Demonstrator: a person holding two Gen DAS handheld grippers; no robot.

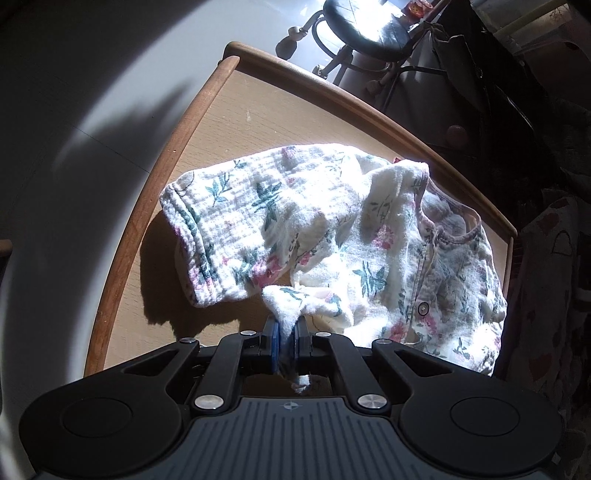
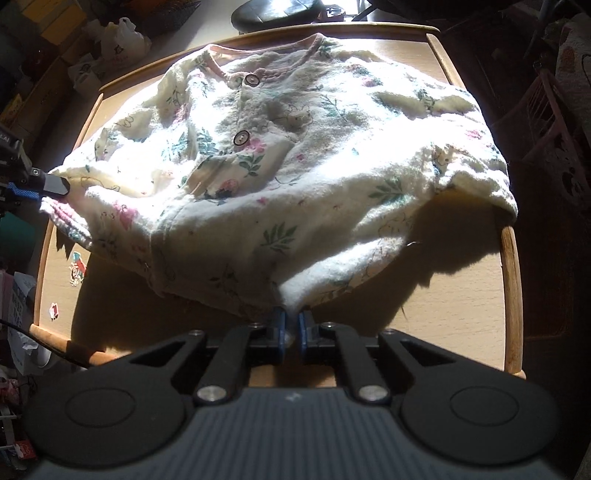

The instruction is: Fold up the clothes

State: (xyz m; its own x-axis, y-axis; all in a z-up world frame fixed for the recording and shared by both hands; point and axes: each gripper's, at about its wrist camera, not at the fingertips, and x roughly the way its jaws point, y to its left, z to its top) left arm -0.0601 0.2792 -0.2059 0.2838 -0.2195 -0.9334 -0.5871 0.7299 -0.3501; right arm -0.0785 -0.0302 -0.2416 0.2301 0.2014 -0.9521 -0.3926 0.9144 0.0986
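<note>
A small white floral top (image 2: 288, 155) with a pink neckline and two buttons lies spread on a low wooden table (image 2: 406, 295). In the right wrist view my right gripper (image 2: 291, 326) is shut on the near hem, with white cloth pinched between its blue pads. In the left wrist view my left gripper (image 1: 287, 332) is shut on a bunched corner of the same top (image 1: 314, 229), whose sleeve stretches away to the left. The left gripper (image 2: 55, 192) also shows at the left edge of the right wrist view, holding the garment's side.
The table has a raised wooden rim (image 1: 177, 155) all round. A black stool (image 1: 369, 33) stands beyond the far edge. Stickers (image 2: 75, 269) mark the tabletop at the near left. Bags and boxes (image 2: 110, 40) clutter the floor to the left, and a pink rack (image 2: 554, 122) stands to the right.
</note>
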